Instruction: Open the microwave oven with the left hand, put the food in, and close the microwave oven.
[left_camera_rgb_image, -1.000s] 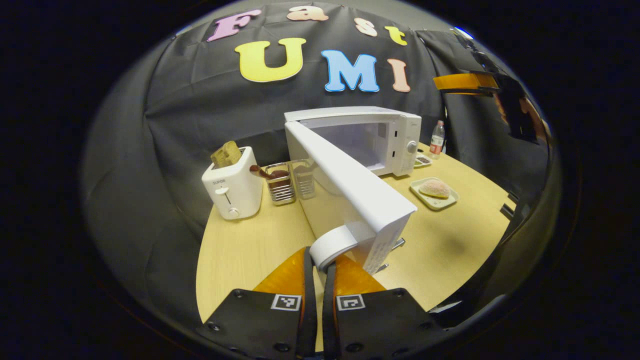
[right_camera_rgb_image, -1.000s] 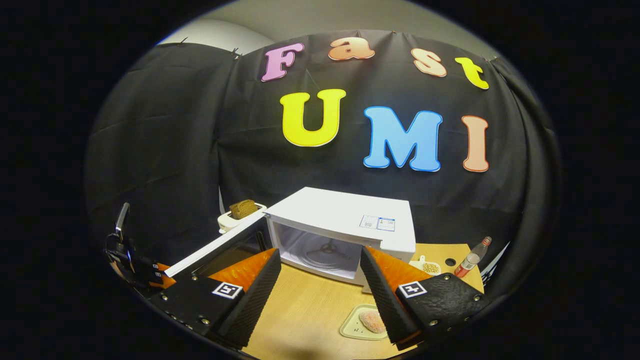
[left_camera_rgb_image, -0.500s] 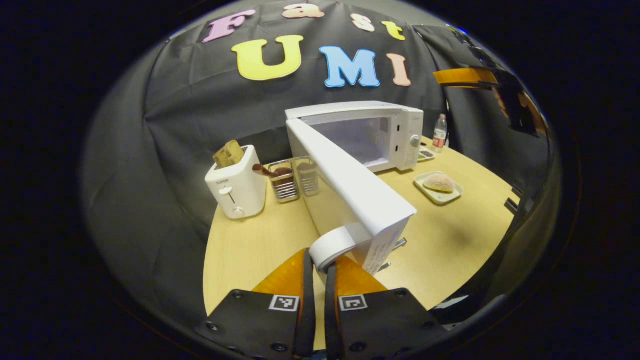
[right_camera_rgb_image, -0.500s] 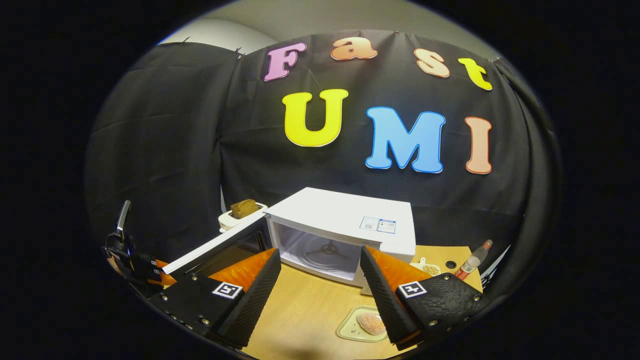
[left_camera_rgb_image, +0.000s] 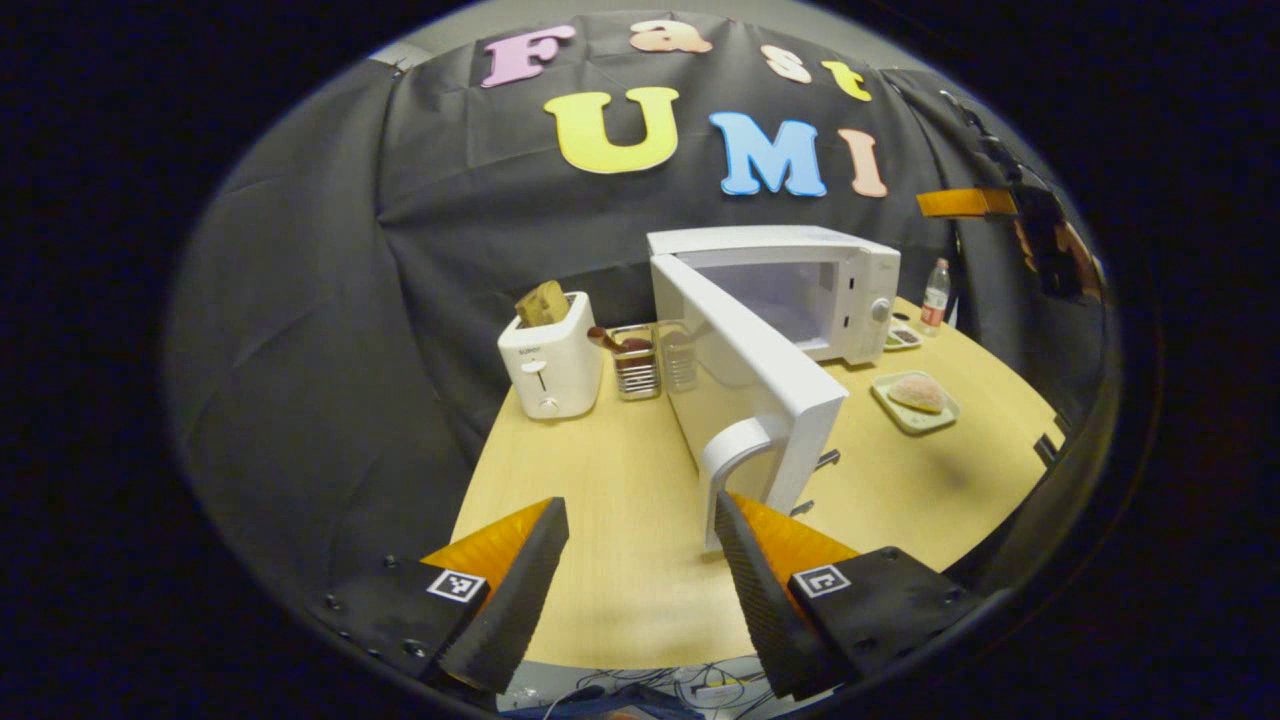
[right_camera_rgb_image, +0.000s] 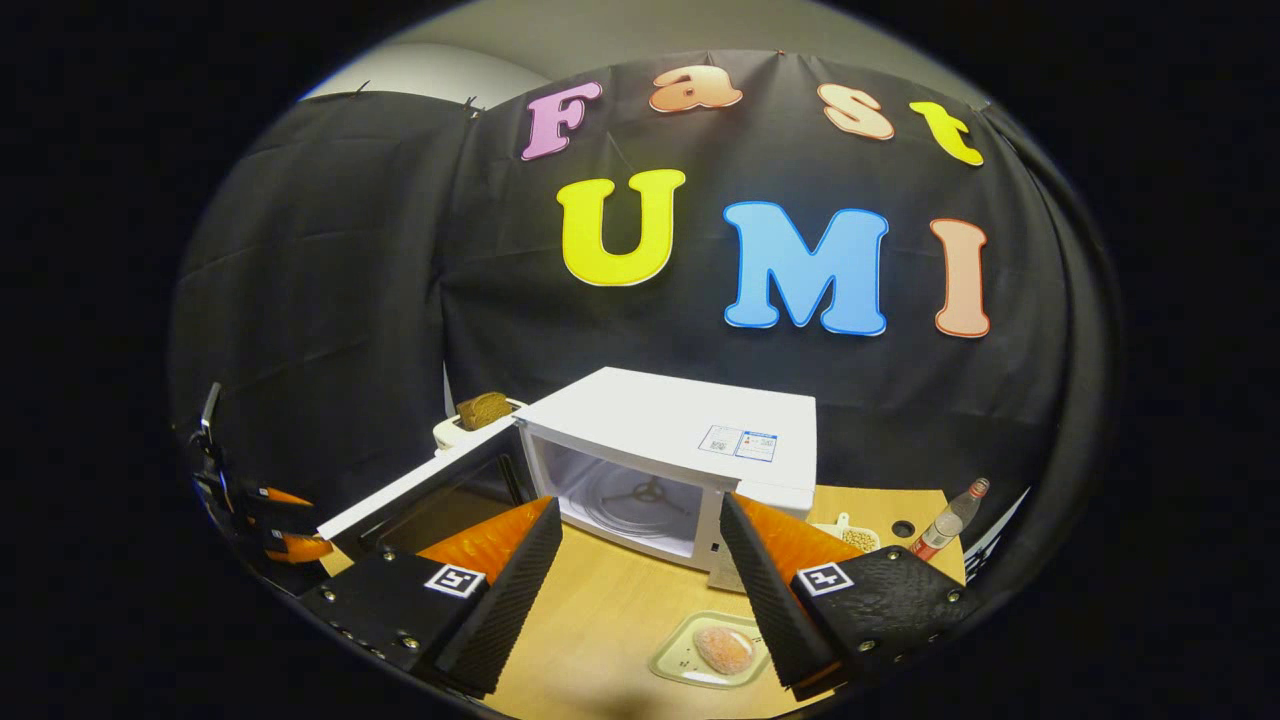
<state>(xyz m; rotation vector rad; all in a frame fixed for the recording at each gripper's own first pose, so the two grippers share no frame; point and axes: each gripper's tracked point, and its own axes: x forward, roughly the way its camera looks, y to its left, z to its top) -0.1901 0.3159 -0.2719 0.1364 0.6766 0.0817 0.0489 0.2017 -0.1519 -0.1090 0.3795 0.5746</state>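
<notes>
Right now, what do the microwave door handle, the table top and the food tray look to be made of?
Microwave door handle: smooth white plastic by its look, a glossy, moulded curved loop.
Table top: pale wood or wood-look laminate; faint grain lines, matte sheen, so which one stays open.
Food tray: pale, thin and rimmed, probably plastic or ceramic; too small to settle.

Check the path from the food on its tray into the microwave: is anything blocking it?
Nothing visible does. The microwave door is swung wide open to the cavity's left, and bare table lies between the cavity and the tray with the food. The open right gripper hovers above the tray, with nothing between them.
</notes>
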